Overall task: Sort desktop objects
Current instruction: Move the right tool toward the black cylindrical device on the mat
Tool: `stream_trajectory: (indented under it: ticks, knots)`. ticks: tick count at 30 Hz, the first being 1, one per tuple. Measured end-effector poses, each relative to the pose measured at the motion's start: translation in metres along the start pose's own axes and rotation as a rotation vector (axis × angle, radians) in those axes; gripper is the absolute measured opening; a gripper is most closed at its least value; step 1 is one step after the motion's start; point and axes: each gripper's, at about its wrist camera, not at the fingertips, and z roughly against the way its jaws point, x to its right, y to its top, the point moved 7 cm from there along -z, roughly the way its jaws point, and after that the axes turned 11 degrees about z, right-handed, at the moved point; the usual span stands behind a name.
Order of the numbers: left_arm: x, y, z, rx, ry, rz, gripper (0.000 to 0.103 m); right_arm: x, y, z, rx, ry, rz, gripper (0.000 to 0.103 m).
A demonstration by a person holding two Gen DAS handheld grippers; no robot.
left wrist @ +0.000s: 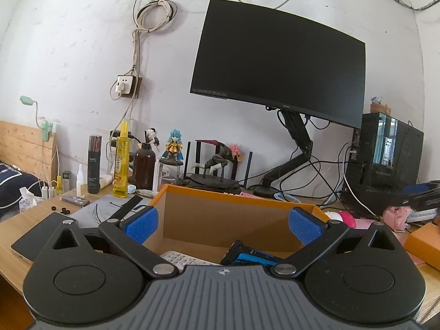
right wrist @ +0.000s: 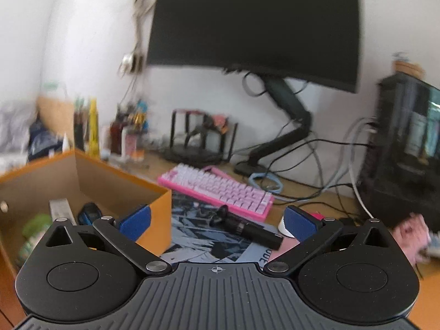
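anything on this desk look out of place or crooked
The monitor on its arm is tilted, its right side hanging lower than the left. A black handheld gadget lies loose on the printed desk mat in front of the pink keyboard, not yet in the cardboard box. Nothing looks spilled or broken.

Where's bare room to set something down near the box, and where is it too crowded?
Free: the box floor toward its back wall, beyond the calculator and blue device; also the printed mat between box and black tube. Crowded: the bottles and figurines at the wall, and the cables between monitor arm and PC case.
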Motion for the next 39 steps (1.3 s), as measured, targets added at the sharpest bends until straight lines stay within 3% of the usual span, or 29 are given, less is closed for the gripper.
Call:
stream_trajectory:
  ticks: [7,9,10,11,22,31,39]
  knots:
    - [0.002,0.002,-0.005,-0.01,-0.011,0.022,0.103,0.003,-0.013,-0.102,-0.155,0.073,0.187,0.102]
    - [0.0,0.003,-0.007,-0.016,-0.007,0.031,0.103,0.006,-0.018,-0.12,-0.182,0.083,0.204,0.093]
    - [-0.001,0.004,-0.009,-0.024,-0.004,0.045,0.103,0.007,-0.019,-0.125,-0.191,0.09,0.2,0.076]
    - [-0.002,0.005,-0.01,-0.03,-0.002,0.055,0.103,0.008,-0.02,-0.13,-0.201,0.096,0.197,0.072]
    - [-0.014,0.002,-0.024,-0.066,0.026,0.1,0.103,0.02,-0.031,-0.181,-0.302,0.167,0.157,0.077]
    - [-0.011,-0.001,-0.034,-0.088,-0.002,0.139,0.103,0.03,-0.039,-0.222,-0.385,0.225,0.124,0.08]
    - [-0.012,-0.004,-0.037,-0.1,-0.013,0.159,0.103,0.04,-0.049,-0.259,-0.458,0.277,0.094,0.075]
